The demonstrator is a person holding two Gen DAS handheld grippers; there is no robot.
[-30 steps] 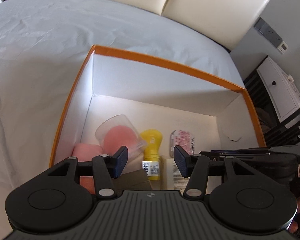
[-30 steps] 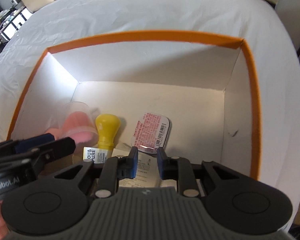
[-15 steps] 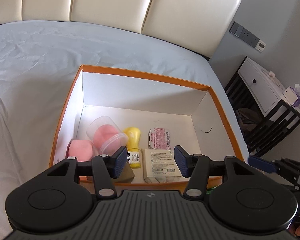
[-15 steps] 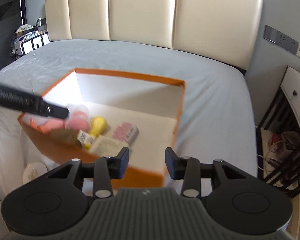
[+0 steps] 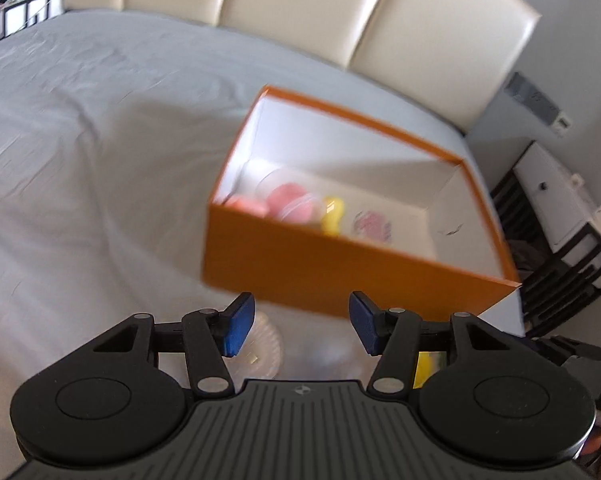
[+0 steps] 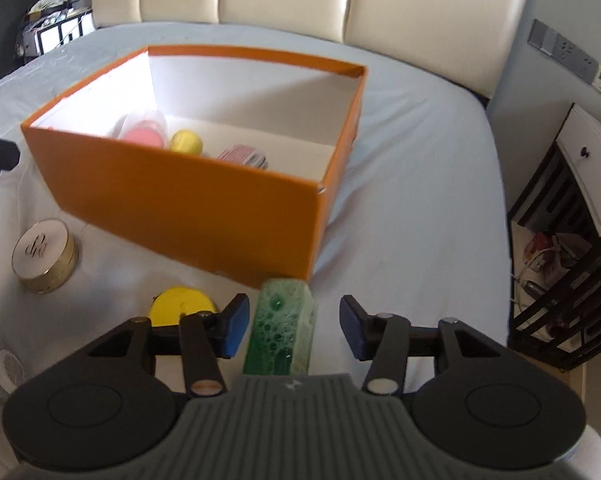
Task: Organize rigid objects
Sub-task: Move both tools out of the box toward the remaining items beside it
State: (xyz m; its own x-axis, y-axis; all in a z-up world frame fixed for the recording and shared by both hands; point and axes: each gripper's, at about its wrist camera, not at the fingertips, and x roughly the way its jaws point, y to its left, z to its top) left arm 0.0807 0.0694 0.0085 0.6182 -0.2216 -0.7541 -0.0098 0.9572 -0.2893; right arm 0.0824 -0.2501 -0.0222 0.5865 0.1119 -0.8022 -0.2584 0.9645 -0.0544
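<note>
gold compact [image 6: 45,255] lid, unreadable monogram

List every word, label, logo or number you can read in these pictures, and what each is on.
No text reads clearly.
Gold compact: an emblem on its white lid, not legible as letters.
Pink-printed pack in the orange box: print too small and blurred.
Green bar and yellow disc: no print visible.

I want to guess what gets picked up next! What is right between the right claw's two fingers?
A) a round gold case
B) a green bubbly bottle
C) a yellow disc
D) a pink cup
B: the green bubbly bottle lies on the bed between the open right claw's fingers, while the yellow disc and gold case lie off to the left.
</note>
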